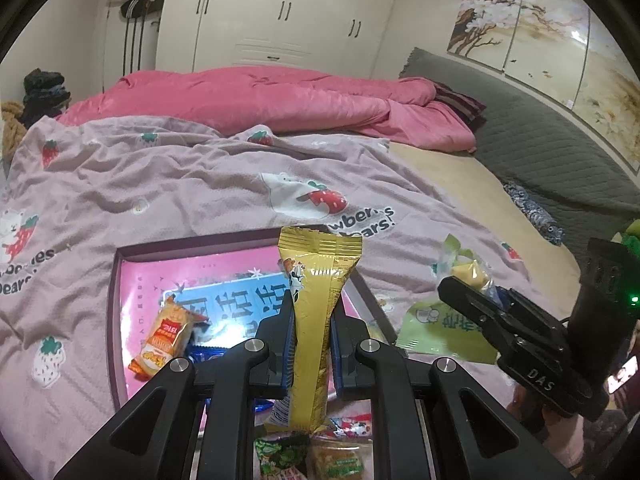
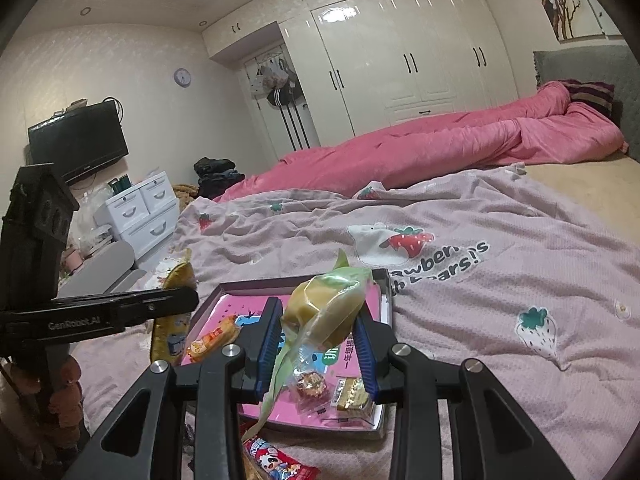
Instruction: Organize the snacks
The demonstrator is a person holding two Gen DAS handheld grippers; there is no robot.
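Note:
My left gripper point(image 1: 313, 312) is shut on a tall gold snack packet point(image 1: 316, 280) and holds it upright over the pink tray point(image 1: 117, 280). In the tray lie an orange packet point(image 1: 168, 336) and other small snacks near the bottom of the view. In the right wrist view my right gripper point(image 2: 318, 316) is shut on a yellow cake in a clear green wrapper point(image 2: 326, 308), above the tray's point(image 2: 385, 304) far end. The left gripper point(image 2: 180, 300) with the gold packet point(image 2: 172, 328) shows at the left. The right gripper point(image 1: 486, 296) appears right of the tray in the left wrist view.
The tray rests on a mauve strawberry-print blanket point(image 2: 500, 288) on a bed. A flat green packet point(image 1: 448, 328) lies right of the tray and a red packet point(image 2: 276, 460) in front of it. A pink quilt point(image 1: 260, 100) is bunched behind. White drawers point(image 2: 140, 208) stand past the bed's left edge.

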